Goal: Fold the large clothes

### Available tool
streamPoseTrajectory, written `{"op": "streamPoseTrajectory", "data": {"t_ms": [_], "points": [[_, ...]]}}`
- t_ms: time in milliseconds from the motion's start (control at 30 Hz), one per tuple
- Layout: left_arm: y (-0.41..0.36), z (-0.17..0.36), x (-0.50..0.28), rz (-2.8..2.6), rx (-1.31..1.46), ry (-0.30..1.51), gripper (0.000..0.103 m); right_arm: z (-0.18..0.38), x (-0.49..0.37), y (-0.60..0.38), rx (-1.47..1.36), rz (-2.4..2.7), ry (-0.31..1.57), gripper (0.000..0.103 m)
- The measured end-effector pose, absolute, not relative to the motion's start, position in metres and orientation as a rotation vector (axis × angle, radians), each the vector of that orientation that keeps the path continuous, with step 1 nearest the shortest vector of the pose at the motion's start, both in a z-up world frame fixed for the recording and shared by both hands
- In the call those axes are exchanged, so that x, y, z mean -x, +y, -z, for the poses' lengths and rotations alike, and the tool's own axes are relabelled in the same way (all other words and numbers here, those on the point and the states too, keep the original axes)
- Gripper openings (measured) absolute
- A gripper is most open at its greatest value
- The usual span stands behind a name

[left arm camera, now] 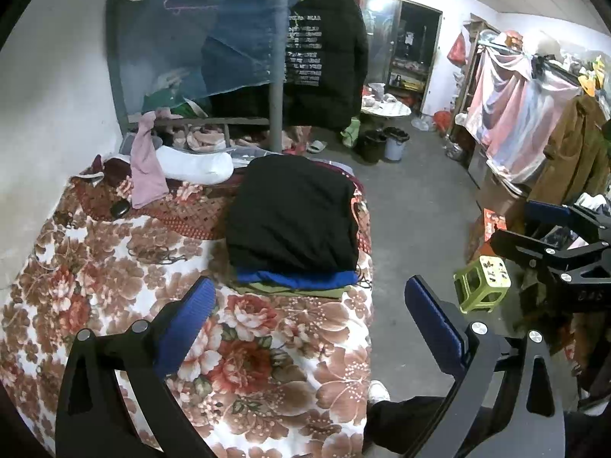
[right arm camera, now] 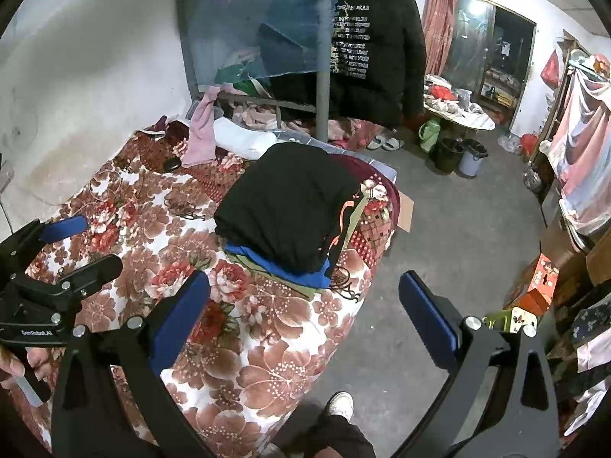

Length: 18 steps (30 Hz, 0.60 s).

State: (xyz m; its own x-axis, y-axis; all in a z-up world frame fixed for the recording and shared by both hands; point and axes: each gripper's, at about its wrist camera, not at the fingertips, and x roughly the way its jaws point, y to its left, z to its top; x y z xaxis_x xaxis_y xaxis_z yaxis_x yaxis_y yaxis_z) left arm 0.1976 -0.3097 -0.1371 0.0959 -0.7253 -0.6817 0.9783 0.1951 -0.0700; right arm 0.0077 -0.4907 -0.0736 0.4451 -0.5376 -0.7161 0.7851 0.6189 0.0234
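Over on the left, a pale wall [left arm camera: 49, 114] runs beside a bed covered by a flowered blanket [left arm camera: 267, 362]. Near the wall side of the bed lie a pink cloth [left arm camera: 147, 168] and a white bundle [left arm camera: 194, 168], with a small dark object [left arm camera: 121, 209] just beside the pink cloth.

Above the near part of the blanket, the left gripper [left arm camera: 311, 318] is spread wide and holds nothing; its blue fingers [left arm camera: 191, 316] stand well apart. In the right wrist view it shows at the left edge [right arm camera: 82, 242], gripped by a hand [right arm camera: 23, 366].

Toward the bed's right edge sits a stack of folded clothes: a black garment [left arm camera: 294, 213] on top, a blue one [left arm camera: 298, 278] under it, and an olive one [left arm camera: 290, 290] at the bottom.

Behind the bed hangs a black jacket [left arm camera: 324, 49] with white lettering.

Next, the right gripper [right arm camera: 303, 313] is also released and empty, partly over the bed's edge and partly over the grey floor [right arm camera: 439, 229]. A shoe [right arm camera: 340, 404] shows below it.

Farther right stand a green stool [left arm camera: 483, 284], two buckets [left arm camera: 385, 145] and a rack of hanging clothes [left arm camera: 508, 114].
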Motion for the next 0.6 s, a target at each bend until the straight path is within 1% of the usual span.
{"op": "streamPoseTrajectory", "data": {"t_ms": [600], "points": [[-0.315, 0.124, -0.203, 1.356, -0.427, 0.680, 0.098, 0.068, -0.012, -0.498, -0.381, 0.859, 0.732, 0.098]]}}
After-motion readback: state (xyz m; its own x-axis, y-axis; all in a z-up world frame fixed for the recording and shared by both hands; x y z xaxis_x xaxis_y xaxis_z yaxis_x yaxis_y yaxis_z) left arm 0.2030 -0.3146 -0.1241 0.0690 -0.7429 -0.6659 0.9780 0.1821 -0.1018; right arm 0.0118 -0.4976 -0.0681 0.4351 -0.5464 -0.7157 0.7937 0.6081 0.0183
